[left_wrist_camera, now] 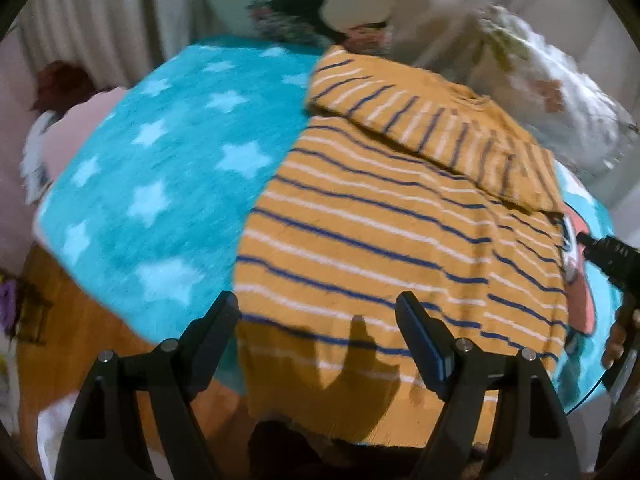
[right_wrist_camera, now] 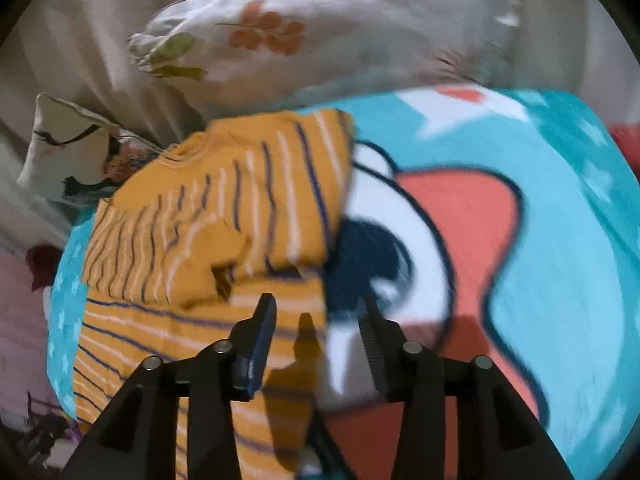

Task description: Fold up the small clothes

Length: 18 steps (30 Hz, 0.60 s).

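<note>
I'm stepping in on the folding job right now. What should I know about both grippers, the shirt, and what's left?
Left gripper: jaws open, empty, above the near hem of the striped shirt.
Right gripper: jaws partly open, nothing between them, at the shirt's right edge.
The shirt lies flat on the blue star blanket.
Done: both sleeves are folded in across the upper chest.
Left: fold the body, probably bottom hem up toward the collar, then smooth it.

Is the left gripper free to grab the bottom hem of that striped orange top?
Probably yes. The left gripper hangs open just above the striped orange top, whose hem lies flat on the blue star blanket right below its fingers. Nothing covers that edge, and the right gripper is off at the far side.
</note>
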Each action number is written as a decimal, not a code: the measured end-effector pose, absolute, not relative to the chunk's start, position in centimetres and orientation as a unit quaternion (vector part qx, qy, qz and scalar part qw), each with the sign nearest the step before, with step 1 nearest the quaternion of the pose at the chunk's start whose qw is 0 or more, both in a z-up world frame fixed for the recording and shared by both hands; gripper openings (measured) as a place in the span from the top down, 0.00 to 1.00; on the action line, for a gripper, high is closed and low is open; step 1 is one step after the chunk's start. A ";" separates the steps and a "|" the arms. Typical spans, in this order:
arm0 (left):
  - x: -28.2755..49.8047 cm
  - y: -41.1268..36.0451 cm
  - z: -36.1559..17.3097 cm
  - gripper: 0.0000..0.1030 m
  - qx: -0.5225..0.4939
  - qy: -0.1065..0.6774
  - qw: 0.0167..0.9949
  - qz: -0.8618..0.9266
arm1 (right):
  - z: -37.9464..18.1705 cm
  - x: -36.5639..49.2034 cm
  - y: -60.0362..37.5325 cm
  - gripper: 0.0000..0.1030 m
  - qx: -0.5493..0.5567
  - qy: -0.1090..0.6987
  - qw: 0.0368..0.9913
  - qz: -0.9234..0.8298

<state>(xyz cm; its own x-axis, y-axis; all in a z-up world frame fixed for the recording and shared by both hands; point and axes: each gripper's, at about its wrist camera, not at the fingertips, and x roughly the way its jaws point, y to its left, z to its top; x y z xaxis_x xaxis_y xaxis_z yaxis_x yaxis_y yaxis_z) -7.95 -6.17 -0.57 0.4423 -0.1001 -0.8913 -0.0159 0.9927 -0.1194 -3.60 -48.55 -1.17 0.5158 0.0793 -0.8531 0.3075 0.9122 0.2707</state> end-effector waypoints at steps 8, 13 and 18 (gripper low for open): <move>-7.6 -0.8 0.5 0.22 -0.049 0.498 0.864 -0.047 | -3.1 -9.1 -42.5 0.48 0.198 0.513 0.830 -0.092; -7.1 2.5 -0.8 0.22 -0.033 0.511 0.857 -0.052 | -4.2 -10.8 -38.9 0.42 0.201 0.521 0.823 -0.105; -6.7 3.9 -2.7 0.22 0.004 0.523 0.850 -0.068 | -4.9 -12.7 -37.2 0.38 0.198 0.522 0.820 -0.126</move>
<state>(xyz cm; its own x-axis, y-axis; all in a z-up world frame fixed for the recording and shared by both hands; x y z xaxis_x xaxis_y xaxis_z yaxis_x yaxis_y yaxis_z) -6.69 3.92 -2.73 0.4445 -0.1109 -0.8889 0.1191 0.9908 -0.0641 -12.73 -37.21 -4.90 0.4236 -0.0006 -0.9058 0.4138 0.8897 0.1929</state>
